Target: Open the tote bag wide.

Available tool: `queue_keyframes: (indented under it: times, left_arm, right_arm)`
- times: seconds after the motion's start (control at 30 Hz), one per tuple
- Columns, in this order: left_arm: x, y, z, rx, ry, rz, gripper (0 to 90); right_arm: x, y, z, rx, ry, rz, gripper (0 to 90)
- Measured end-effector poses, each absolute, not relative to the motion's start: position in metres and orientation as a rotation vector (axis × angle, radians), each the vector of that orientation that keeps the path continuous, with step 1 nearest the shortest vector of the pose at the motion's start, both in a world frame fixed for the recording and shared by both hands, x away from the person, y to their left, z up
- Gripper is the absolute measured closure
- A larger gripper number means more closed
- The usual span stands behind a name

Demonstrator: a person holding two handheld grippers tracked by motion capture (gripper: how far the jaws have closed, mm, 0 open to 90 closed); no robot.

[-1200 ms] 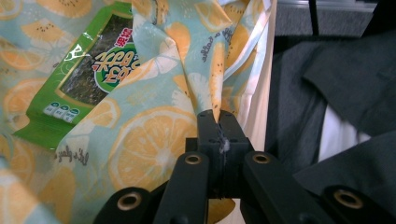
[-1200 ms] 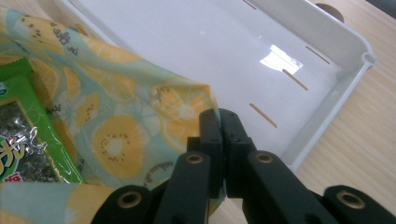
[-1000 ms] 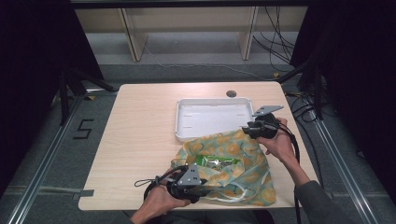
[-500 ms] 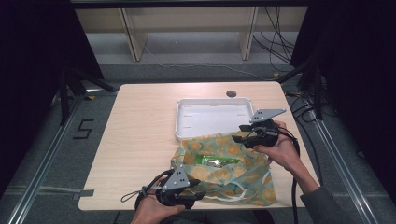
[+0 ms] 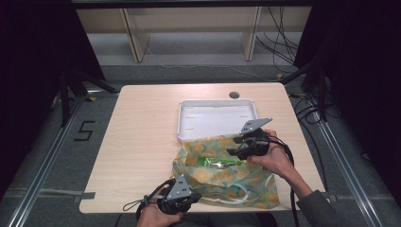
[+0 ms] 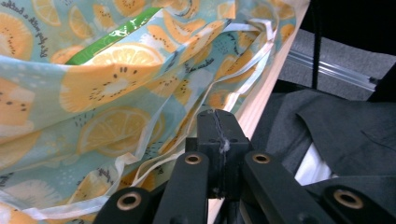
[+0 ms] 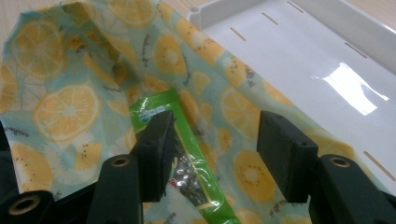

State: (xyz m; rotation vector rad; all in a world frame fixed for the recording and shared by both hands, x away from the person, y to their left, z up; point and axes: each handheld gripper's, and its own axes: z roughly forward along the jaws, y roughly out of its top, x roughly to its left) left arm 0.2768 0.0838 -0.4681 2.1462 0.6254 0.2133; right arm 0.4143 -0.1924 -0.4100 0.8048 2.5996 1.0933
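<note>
**Two claws at the citrus-print bag**

From the high view I see the light wooden table (image 5: 142, 142) with a white tray (image 5: 216, 118) toward its far side and a teal cloth bag printed with orange slices (image 5: 222, 175) lying just in front of it, the bag's far edge touching the tray's near rim. A green packet (image 5: 218, 162) lies in the bag's open mouth. My left claw (image 5: 182, 198) sits at the bag's near left corner by the table's front edge; my right claw (image 5: 242, 147) hovers over the bag's far right part, next to the packet. A black "5" (image 5: 85, 131) is marked on the floor left of the table.

In the left claw view, the left claw (image 6: 216, 122) has just closed, its jaws pressed together, with a wisp of white at the seam; I cannot tell whether cloth is pinched. The bag (image 6: 102, 84) spreads ahead, with its white ribbon handles (image 6: 243, 60) and a strip of the green packet (image 6: 112, 35). Small script runs across the print, too small for me to read.

In the right claw view, the right claw (image 7: 212, 140) stands with jaws apart, having just opened wider, straddling the green packet (image 7: 187, 154) without pressing it. The packet carries a small round emblem I cannot read. The tray (image 7: 327, 56) lies beyond.
</note>
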Motion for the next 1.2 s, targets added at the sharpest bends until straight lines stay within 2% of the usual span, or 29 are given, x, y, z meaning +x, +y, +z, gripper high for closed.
queue_keyframes:
  times: [0.33, 1.2]
  left_arm:
    - [0.287, 0.075, -0.48, 2.236, 0.582, 0.238, 89.4]
    - [0.302, 0.051, -0.492, 2.236, 0.591, 0.236, 89.3]
  right_arm:
    - [0.42, -0.177, -0.423, 0.799, 2.673, 1.05, 47.5]
    - [0.44, -0.167, -0.454, 0.866, 2.792, 0.907, 48.3]
